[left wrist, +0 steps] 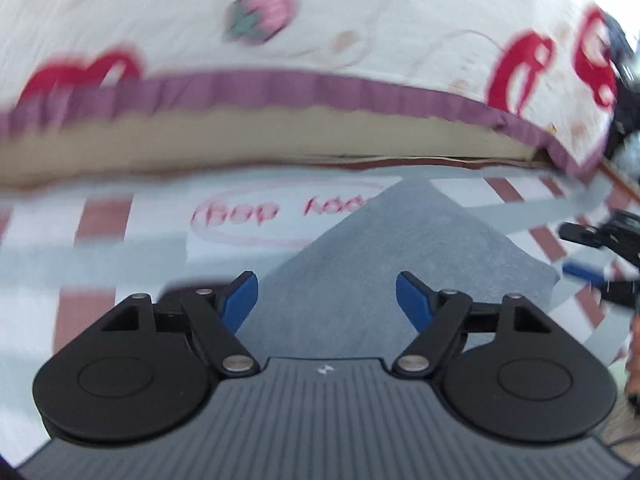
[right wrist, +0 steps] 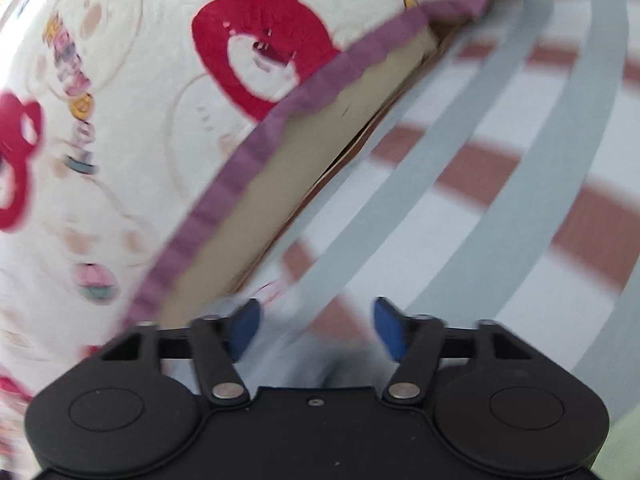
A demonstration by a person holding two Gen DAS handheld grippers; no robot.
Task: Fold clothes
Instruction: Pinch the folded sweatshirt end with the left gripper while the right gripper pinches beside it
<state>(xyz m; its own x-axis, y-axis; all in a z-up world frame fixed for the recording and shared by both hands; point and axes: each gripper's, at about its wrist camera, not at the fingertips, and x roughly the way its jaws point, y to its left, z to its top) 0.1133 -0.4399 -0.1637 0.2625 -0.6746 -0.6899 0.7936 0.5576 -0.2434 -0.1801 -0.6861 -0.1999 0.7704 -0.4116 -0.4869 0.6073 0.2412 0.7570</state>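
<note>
Your left gripper (left wrist: 327, 298) and right gripper (right wrist: 317, 328) gape empty; the grey garment (left wrist: 384, 256) tapers to a point on its far side

Left tongs (left wrist: 327, 300) gape over grey garment (left wrist: 360, 264) (on striped sheet (left wrist: 100, 248)).

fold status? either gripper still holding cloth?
Done: grey garment lies flat with a folded, pointed edge on the striped sheet. In hand: nothing; left gripper and right gripper are both open and empty. Left: can't tell if more folds remain; no other clothes visible.
</note>
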